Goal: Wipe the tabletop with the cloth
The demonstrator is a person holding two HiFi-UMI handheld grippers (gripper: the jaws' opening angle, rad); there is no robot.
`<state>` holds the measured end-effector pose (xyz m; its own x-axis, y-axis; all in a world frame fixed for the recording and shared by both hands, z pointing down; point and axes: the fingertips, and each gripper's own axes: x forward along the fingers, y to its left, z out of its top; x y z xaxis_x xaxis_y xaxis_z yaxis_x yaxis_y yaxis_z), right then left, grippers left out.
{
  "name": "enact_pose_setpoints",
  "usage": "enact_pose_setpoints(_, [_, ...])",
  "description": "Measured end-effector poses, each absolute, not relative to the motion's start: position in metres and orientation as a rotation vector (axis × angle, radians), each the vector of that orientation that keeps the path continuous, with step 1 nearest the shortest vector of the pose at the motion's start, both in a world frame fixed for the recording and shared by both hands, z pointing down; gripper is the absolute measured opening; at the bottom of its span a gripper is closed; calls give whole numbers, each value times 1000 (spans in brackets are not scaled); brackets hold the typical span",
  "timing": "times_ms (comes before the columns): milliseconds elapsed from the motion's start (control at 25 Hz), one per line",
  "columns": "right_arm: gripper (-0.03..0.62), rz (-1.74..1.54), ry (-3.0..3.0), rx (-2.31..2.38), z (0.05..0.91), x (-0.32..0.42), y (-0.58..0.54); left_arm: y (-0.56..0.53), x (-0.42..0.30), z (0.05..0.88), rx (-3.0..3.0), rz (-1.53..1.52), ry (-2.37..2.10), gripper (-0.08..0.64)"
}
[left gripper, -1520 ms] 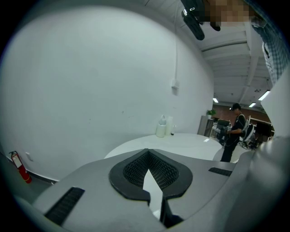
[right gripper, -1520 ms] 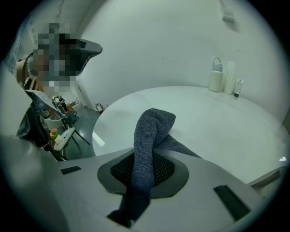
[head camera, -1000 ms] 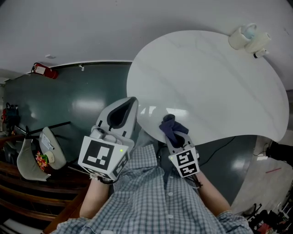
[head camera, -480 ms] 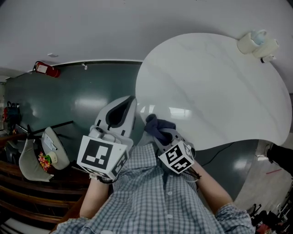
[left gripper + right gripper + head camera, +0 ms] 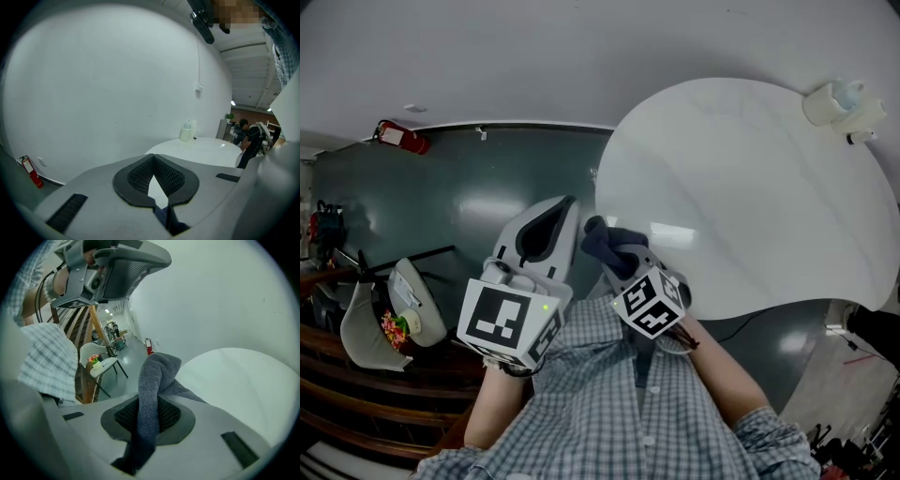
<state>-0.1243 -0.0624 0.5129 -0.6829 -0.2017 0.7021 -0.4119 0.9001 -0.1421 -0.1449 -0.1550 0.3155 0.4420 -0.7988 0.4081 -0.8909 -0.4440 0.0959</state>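
Note:
The white round table (image 5: 750, 187) fills the right of the head view. My right gripper (image 5: 614, 251) is shut on a dark grey cloth (image 5: 607, 242) and hangs just off the table's left edge, above the floor. In the right gripper view the cloth (image 5: 152, 380) stands up bunched between the jaws, with the table (image 5: 243, 380) beyond it to the right. My left gripper (image 5: 546, 230) sits close to the left of the cloth, off the table, jaws shut on nothing. In the left gripper view, the left gripper (image 5: 154, 180) points toward the table (image 5: 201, 150).
Two pale bottles (image 5: 839, 101) stand at the table's far right rim. A chair (image 5: 389, 319) with a colourful item on it is at lower left, beside a wooden rail. A red fire extinguisher (image 5: 398, 139) rests by the wall. A person (image 5: 248, 143) stands beyond the table.
My right gripper has swung left with the cloth, off the table's near edge and closer to the left gripper. The left gripper has stayed in place.

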Motion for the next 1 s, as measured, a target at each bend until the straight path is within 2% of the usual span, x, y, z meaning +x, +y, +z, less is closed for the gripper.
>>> enact_pose_setpoints(560, [58,358,-2331,504,510,-149,-100,-164,-150,315,2418,459,-1428,5])
enact_pose_setpoints(1000, [59,380,-2326,580,511,-107,-102,-163,-110,315,2455,453,-1372,5])
